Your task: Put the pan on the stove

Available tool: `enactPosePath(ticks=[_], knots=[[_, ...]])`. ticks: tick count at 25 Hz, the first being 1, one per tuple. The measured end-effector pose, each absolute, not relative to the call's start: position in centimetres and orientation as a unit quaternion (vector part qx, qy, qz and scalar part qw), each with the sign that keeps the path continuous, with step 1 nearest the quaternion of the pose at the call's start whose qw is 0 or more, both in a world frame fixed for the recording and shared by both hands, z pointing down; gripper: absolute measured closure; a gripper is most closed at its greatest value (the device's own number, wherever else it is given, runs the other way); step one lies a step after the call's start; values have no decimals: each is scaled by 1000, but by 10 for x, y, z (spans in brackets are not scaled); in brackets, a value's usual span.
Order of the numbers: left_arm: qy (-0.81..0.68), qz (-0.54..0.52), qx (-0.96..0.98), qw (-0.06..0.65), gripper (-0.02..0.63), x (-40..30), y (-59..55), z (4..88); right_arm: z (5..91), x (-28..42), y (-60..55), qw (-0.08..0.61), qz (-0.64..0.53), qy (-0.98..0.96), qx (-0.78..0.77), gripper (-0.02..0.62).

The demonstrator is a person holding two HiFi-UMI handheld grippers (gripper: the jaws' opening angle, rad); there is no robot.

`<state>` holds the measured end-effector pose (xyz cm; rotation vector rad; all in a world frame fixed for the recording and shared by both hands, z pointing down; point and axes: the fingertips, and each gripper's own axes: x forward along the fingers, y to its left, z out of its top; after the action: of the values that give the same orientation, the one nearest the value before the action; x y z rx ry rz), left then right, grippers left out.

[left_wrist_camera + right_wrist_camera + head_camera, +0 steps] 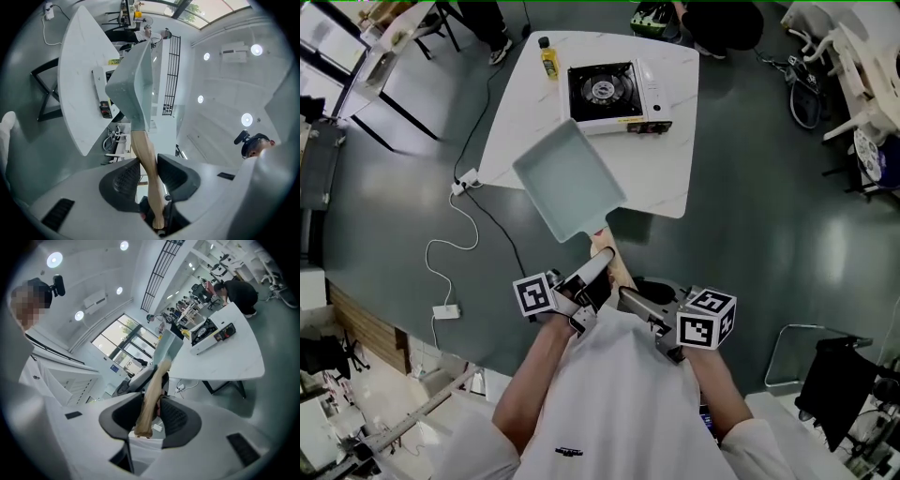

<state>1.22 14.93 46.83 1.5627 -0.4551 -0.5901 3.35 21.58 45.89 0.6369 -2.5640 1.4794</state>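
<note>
A grey-green rectangular pan (567, 178) with a wooden handle (606, 248) is held in the air over the near edge of the white table (666, 178). Both grippers hold the handle. My left gripper (584, 281) is shut on it from the left, and my right gripper (630, 298) is shut on its near end. In the left gripper view the handle (147, 159) runs between the dark pads up to the pan (133, 89). In the right gripper view the handle's end (149, 404) sits between the pads. The portable gas stove (614, 94) stands further back on the table, with nothing on its burner.
A yellow bottle (547, 58) stands left of the stove. A power strip (465, 181) and its cable lie on the grey floor by the table's left corner. A person (722, 23) is beyond the table's far end. Equipment and a metal rack (806, 347) are at the right.
</note>
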Motion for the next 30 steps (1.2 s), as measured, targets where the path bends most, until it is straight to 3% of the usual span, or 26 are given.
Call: enactPosePath(ticks=[13,30], knots=[[-176,-229,712,640,485,-11,-41,439,432,7,27,30,474,-847,239,466],[-188,-213,701,654,484,14,-116,456,444,33,-49,32,497,-837,226,466]])
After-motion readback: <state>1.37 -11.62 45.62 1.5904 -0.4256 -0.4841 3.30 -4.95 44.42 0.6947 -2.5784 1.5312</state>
